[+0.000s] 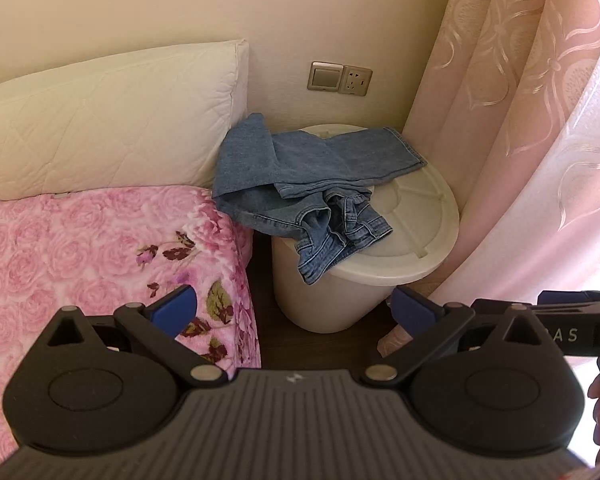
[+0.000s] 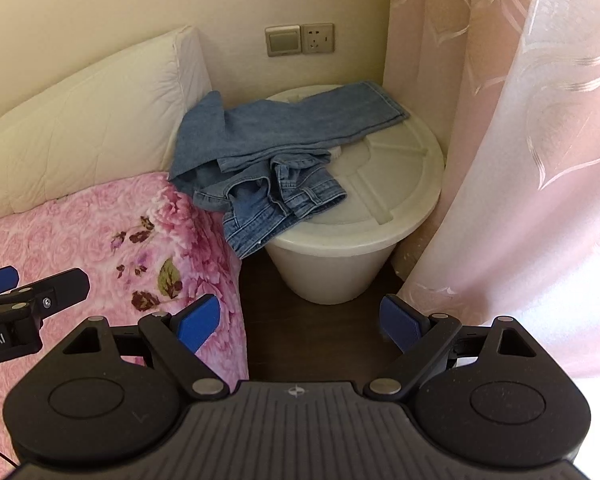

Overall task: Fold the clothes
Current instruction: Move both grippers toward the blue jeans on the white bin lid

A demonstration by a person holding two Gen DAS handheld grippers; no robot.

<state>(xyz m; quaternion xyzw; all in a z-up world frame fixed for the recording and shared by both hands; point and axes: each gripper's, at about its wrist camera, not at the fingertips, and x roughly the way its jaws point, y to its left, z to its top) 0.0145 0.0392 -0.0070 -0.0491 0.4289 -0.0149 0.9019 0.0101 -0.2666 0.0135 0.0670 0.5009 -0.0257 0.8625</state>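
A crumpled pair of blue jeans (image 1: 300,184) lies across the lid of a white bin (image 1: 416,216), one part draped onto the bed corner. It also shows in the right wrist view (image 2: 276,156) on the same bin (image 2: 396,184). My left gripper (image 1: 296,312) is open and empty, well short of the jeans, above the gap between bed and bin. My right gripper (image 2: 300,320) is open and empty, at a similar distance. The left gripper's side shows at the left edge of the right wrist view (image 2: 28,300).
A bed with a pink rose blanket (image 1: 80,260) is on the left, a white pillow (image 1: 108,120) against the wall. A pink curtain (image 1: 532,140) hangs on the right. A wall switch and socket (image 1: 339,78) sit above the bin. Dark floor (image 2: 320,328) lies between bed and bin.
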